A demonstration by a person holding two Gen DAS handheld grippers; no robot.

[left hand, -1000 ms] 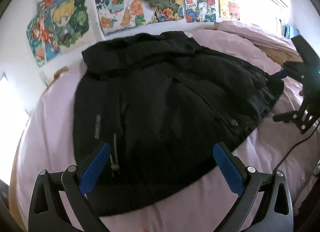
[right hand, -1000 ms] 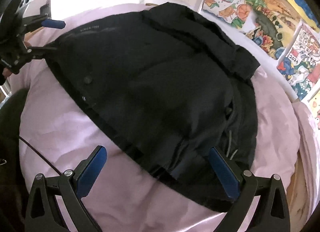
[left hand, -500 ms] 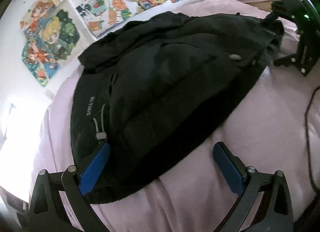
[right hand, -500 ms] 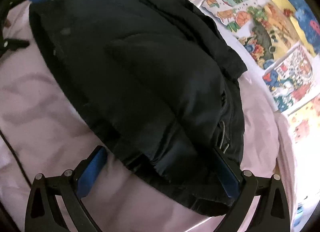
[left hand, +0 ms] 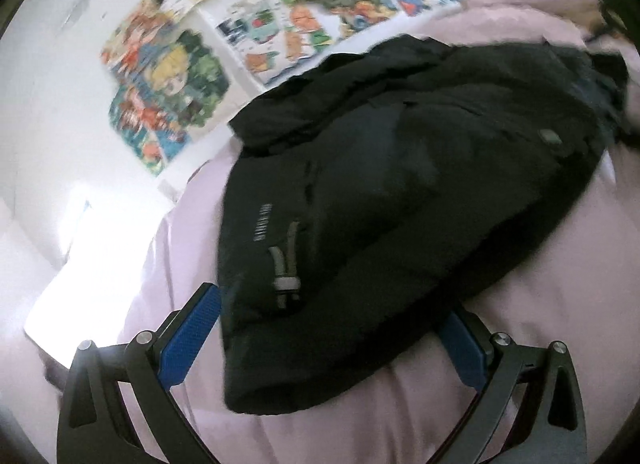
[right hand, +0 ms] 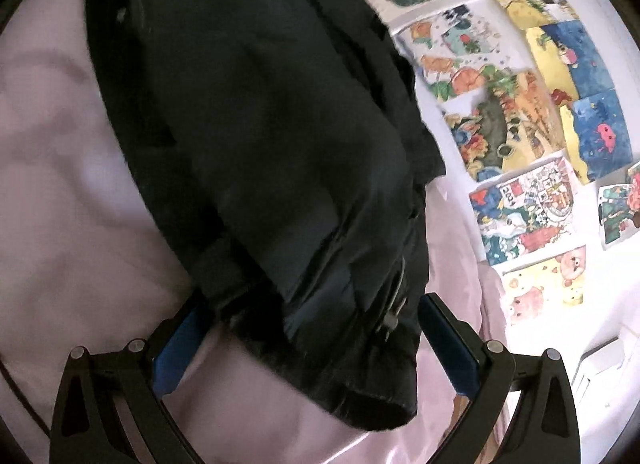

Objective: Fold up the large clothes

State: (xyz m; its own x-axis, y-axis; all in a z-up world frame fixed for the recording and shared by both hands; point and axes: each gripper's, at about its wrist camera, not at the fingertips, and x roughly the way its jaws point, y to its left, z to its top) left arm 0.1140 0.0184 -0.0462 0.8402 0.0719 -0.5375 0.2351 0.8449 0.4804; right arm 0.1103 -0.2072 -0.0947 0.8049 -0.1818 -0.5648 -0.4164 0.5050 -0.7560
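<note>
Mid-fold: bulky black padded jacket (left hand: 400, 192) lying on pink bed sheet (left hand: 540, 304). Both grippers, left (left hand: 328, 328) and right (right hand: 312, 344), fingers spread wide, straddling near edges. Next: clench on hem, fold across.

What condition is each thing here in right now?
black jacket: lying spread on the bed, not yet folded.
left hand-held gripper: open, straddling the jacket's edge.
right hand-held gripper: open, straddling the jacket's end.
pink bedsheet: wrinkled.
drawcord toggle: lying on the jacket.
</note>
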